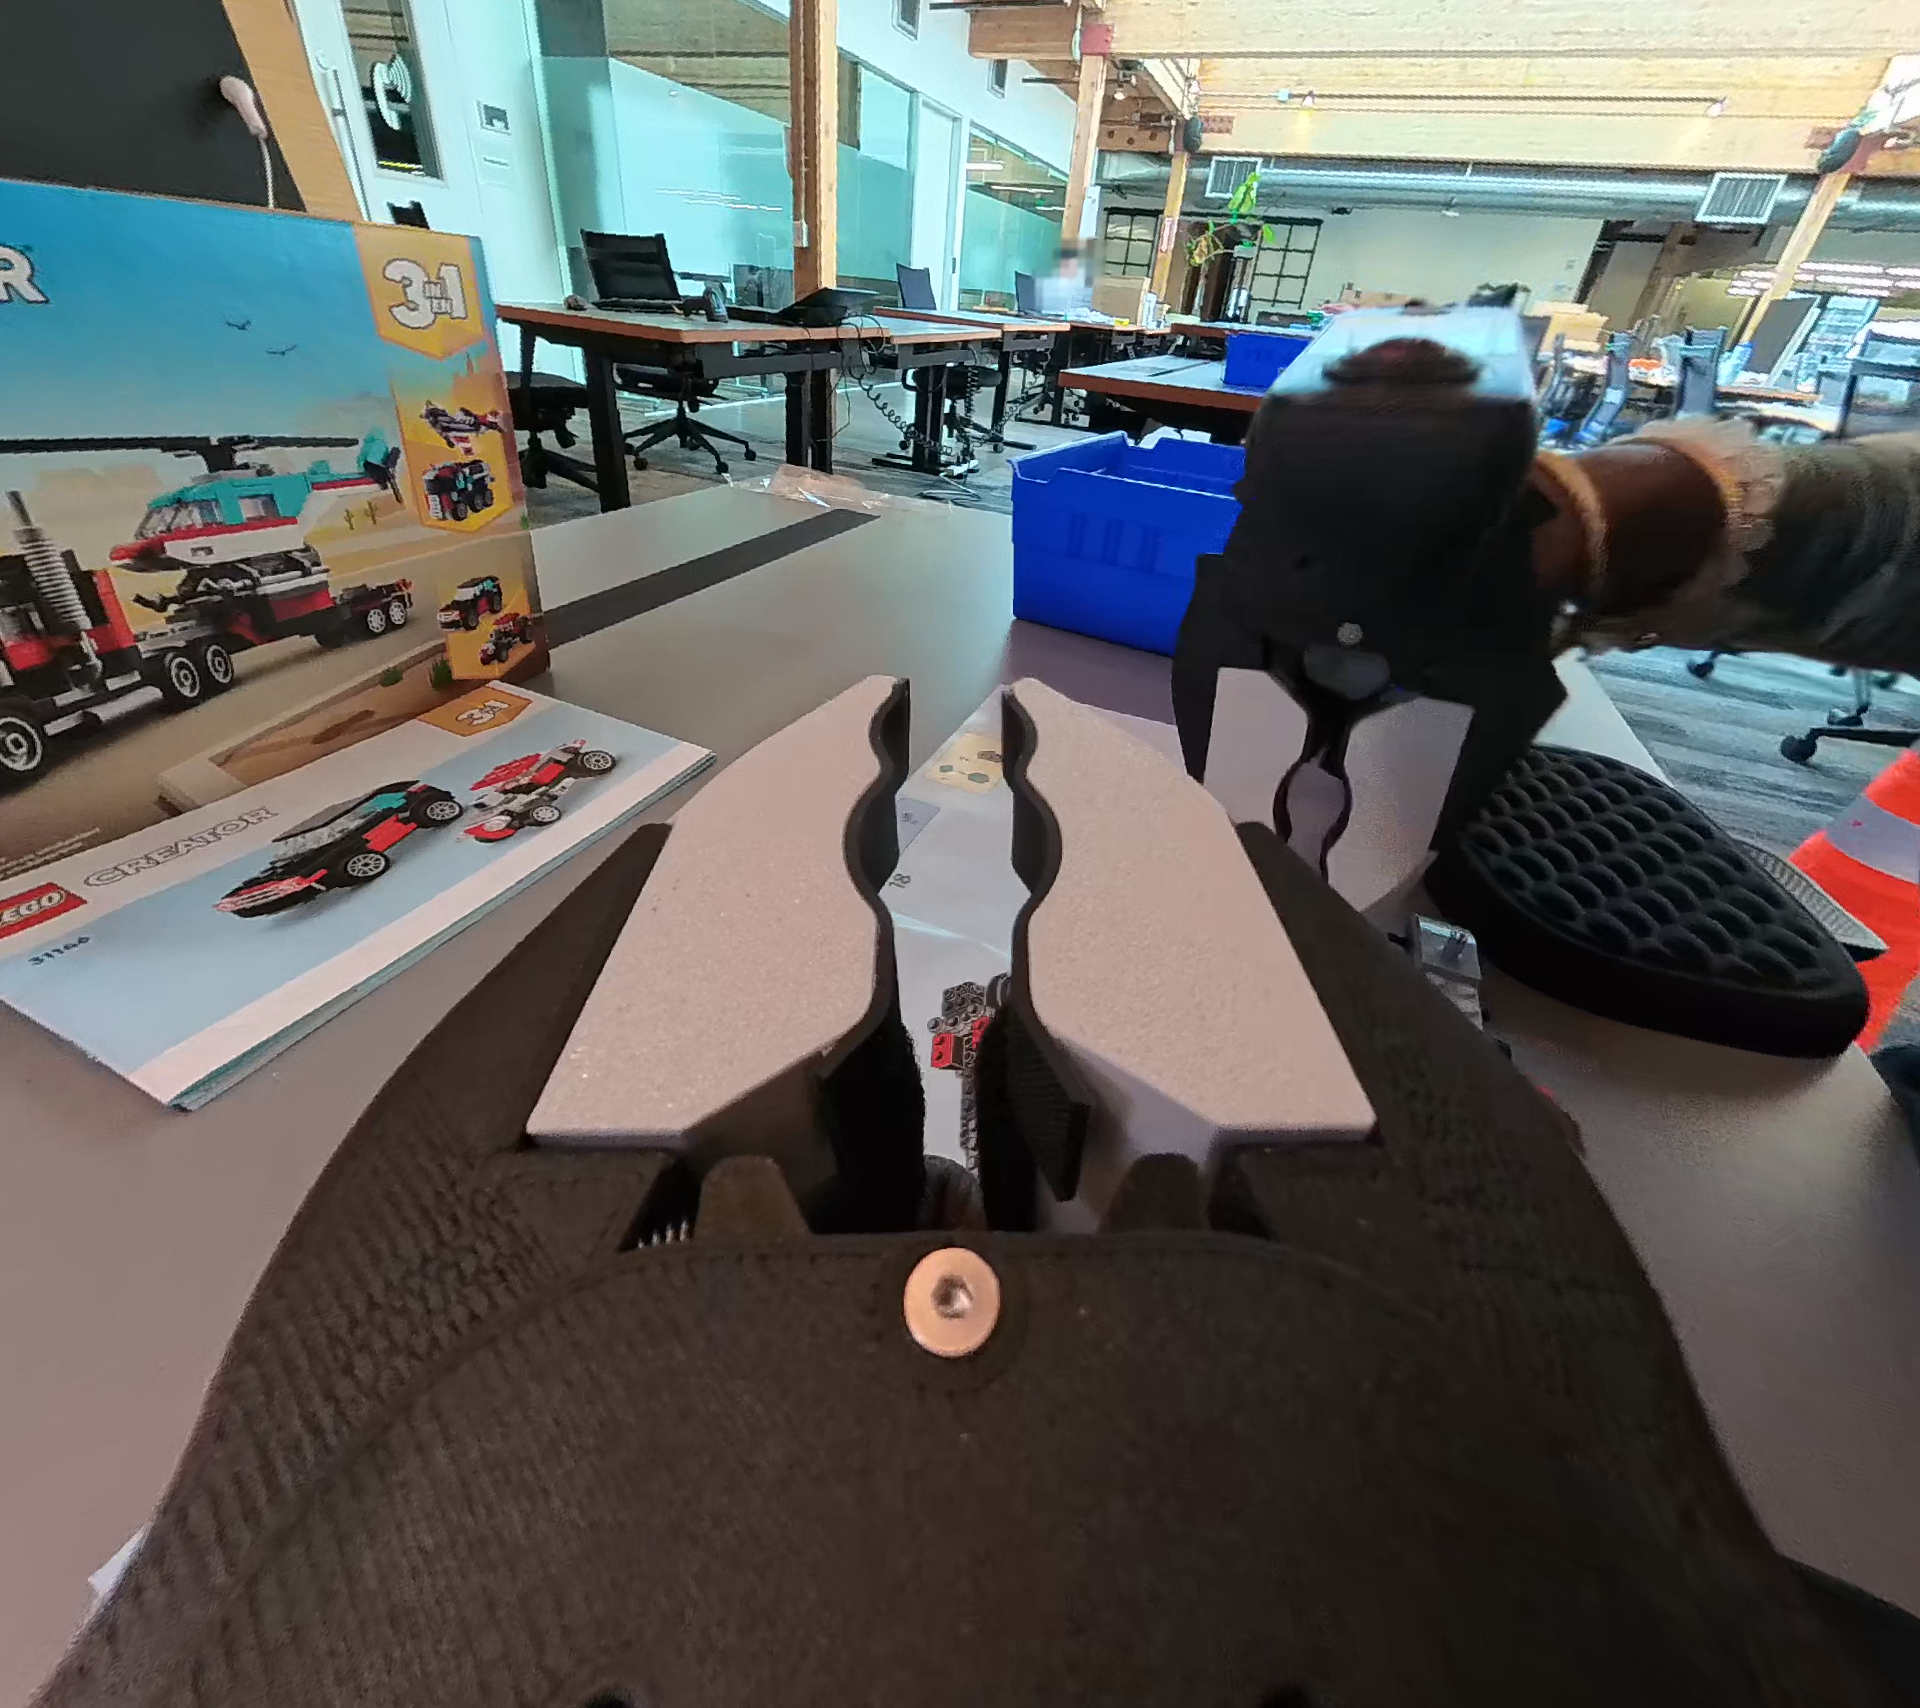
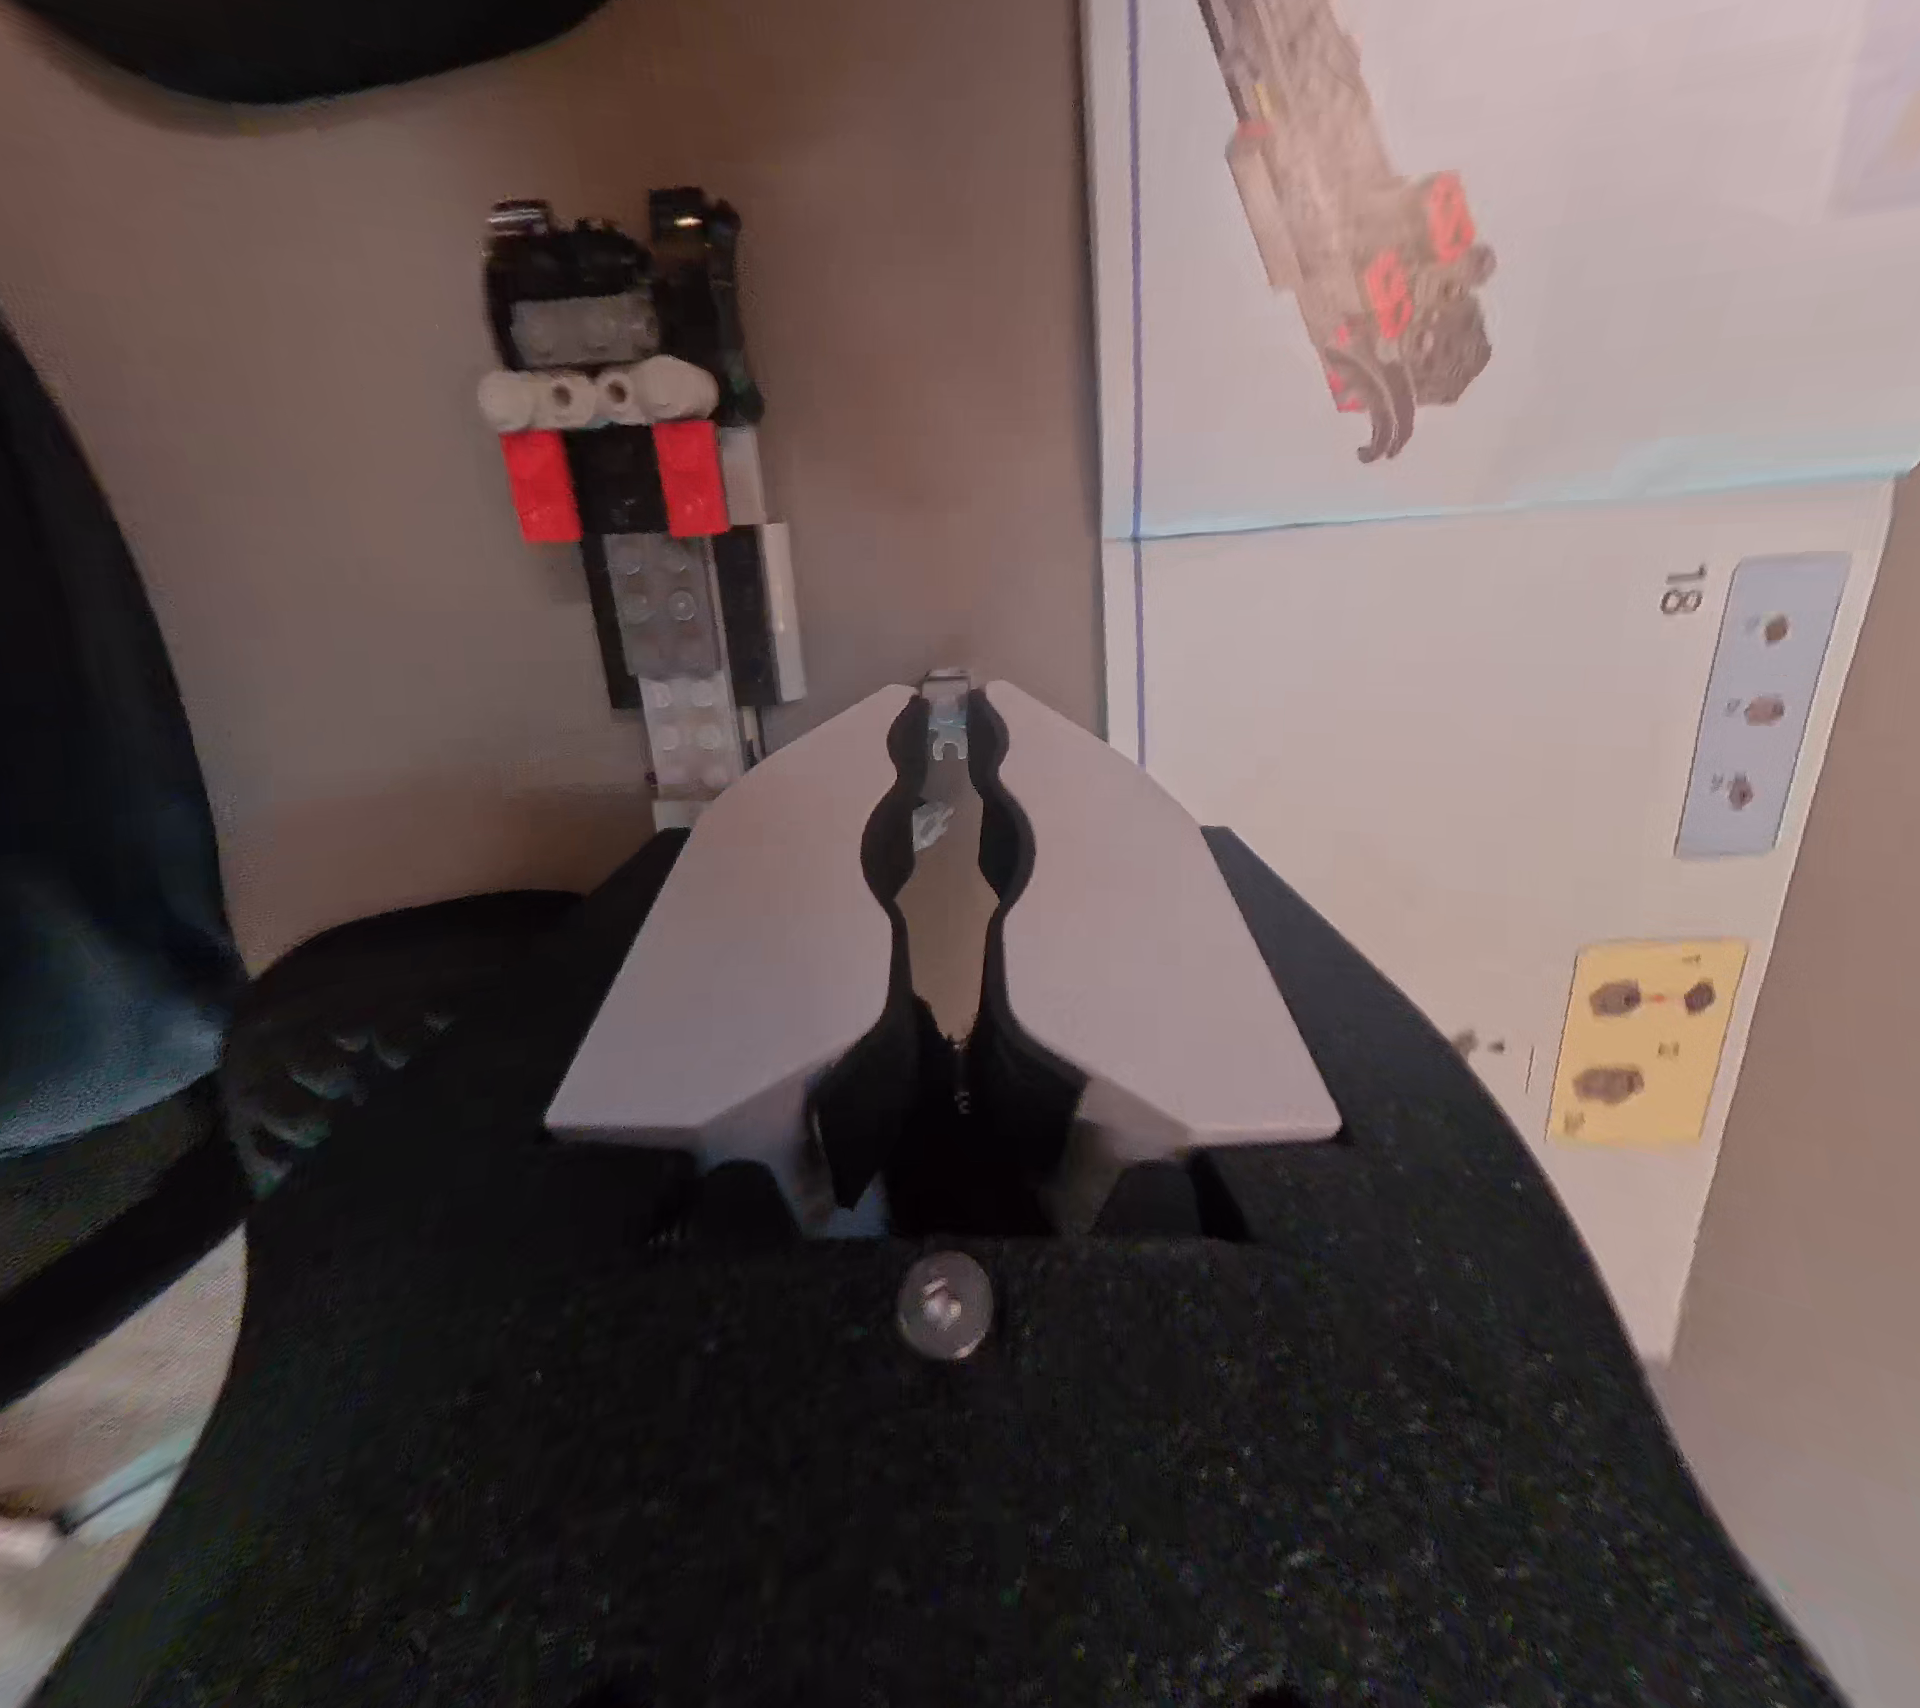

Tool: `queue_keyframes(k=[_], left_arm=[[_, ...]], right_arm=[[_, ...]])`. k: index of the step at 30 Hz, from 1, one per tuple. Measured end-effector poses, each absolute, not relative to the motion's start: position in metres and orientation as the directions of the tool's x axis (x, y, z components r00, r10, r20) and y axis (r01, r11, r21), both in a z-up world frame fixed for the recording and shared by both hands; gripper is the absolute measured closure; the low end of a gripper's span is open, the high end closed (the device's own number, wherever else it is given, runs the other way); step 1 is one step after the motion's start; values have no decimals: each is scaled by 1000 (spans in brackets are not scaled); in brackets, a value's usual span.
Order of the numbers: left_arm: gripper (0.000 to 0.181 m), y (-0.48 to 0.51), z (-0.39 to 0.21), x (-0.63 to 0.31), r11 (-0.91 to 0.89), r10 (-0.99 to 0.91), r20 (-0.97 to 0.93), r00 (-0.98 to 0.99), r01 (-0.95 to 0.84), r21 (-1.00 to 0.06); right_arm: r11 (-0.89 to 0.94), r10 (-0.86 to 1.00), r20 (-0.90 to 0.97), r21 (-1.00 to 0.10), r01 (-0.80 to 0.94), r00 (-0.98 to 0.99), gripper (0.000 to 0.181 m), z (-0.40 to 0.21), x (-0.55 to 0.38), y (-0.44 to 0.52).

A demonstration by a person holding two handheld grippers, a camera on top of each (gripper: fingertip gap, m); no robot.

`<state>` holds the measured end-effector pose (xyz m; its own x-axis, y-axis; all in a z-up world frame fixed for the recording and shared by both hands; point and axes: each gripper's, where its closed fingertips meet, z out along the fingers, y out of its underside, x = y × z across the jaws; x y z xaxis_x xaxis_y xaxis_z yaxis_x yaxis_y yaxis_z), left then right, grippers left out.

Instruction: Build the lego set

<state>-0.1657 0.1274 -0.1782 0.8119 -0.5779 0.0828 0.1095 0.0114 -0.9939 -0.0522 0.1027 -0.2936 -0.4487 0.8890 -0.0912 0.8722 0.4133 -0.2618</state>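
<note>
A partly built lego model (image 2: pixel 623 463) of black, grey and red bricks lies flat on the table. My right gripper (image 2: pixel 943 697) is shut on a small light grey lego piece (image 2: pixel 943 728) just right of the model's near end. In the left wrist view the right gripper (image 1: pixel 1311 837) points down at the table. My left gripper (image 1: pixel 956 702) hovers low over the open instruction booklet (image 2: pixel 1455 671), jaws a narrow gap apart with nothing between them. The booklet's page (image 1: pixel 925 817) shows through that gap.
The lego box (image 1: pixel 229 463) stands at the left with a closed booklet (image 1: pixel 343 858) in front of it. A blue bin (image 1: pixel 1112 536) sits at the back. A black honeycomb pad (image 1: pixel 1631 900) lies at the right, next to an orange object (image 1: pixel 1870 879). Some 15 centimeters of space lies between my two pairs of fingers.
</note>
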Motion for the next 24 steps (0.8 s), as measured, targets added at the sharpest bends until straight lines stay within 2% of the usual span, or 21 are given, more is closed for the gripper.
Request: queue_keyframes(k=[1,3,5,7,9,14,20,24], left_arm=[[164,127,-177,-165,15,-585,80,807,109,-994],[163,124,-174,-161,32,-606,82,791,127,-991],[158,118,-169,-152,43,-665,90,741,158,-987],[154,106,-162,-136,55,-757,87,647,196,-979],[153,94,-158,-120,67,-824,67,563,214,-974],[154,86,-154,-96,141,-832,-34,554,150,-979],[158,87,-156,-82,187,-815,-92,572,110,-976],[159,92,-165,-80,156,-811,-80,579,83,-984]], right_arm=[[414,881,-87,-335,847,-465,173,-292,-54,103],[361,884,-35,-586,726,-467,173,-265,-70,101],[280,885,32,-832,478,-464,173,-217,-85,97],[189,884,65,-955,227,-463,174,-176,-85,94],[124,882,75,-990,75,-466,174,-156,-81,95],[64,869,86,-996,-62,-486,174,-149,-78,96],[12,851,48,-997,-73,-523,174,-160,-80,93],[-6,839,35,-997,-75,-542,174,-164,-81,92]])
